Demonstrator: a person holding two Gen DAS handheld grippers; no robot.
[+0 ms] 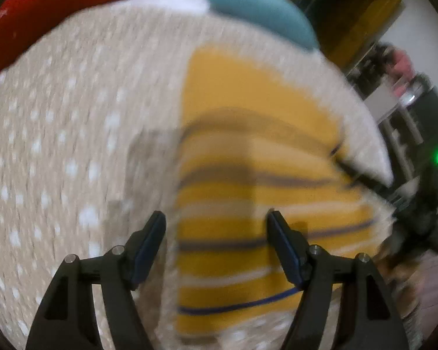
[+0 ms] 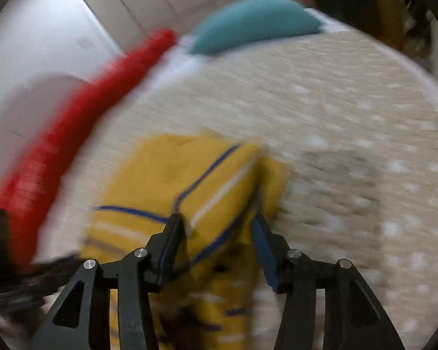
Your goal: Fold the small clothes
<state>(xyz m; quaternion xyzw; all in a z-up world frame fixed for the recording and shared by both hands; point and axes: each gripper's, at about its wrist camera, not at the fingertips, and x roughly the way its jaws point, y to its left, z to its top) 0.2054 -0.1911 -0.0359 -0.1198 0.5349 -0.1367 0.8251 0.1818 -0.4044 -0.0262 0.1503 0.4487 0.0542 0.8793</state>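
A small yellow garment (image 1: 248, 175) with blue, grey and white stripes lies on a beige bedspread with white dots (image 1: 58, 145). My left gripper (image 1: 216, 218) is open and empty, hovering just above the garment's near striped end. In the right wrist view the same garment (image 2: 160, 175) has a folded flap raised between the fingers. My right gripper (image 2: 216, 221) is open, its fingers on either side of that flap. Both views are blurred by motion.
A red cushion (image 1: 58, 8) and a teal cushion (image 1: 262, 8) lie at the bed's far edge; both show in the right wrist view, red cushion (image 2: 81, 122), teal cushion (image 2: 254, 20). Dark shelving (image 1: 350, 14) stands beyond the bed. The right hand-held gripper body (image 1: 417, 204) shows at the right.
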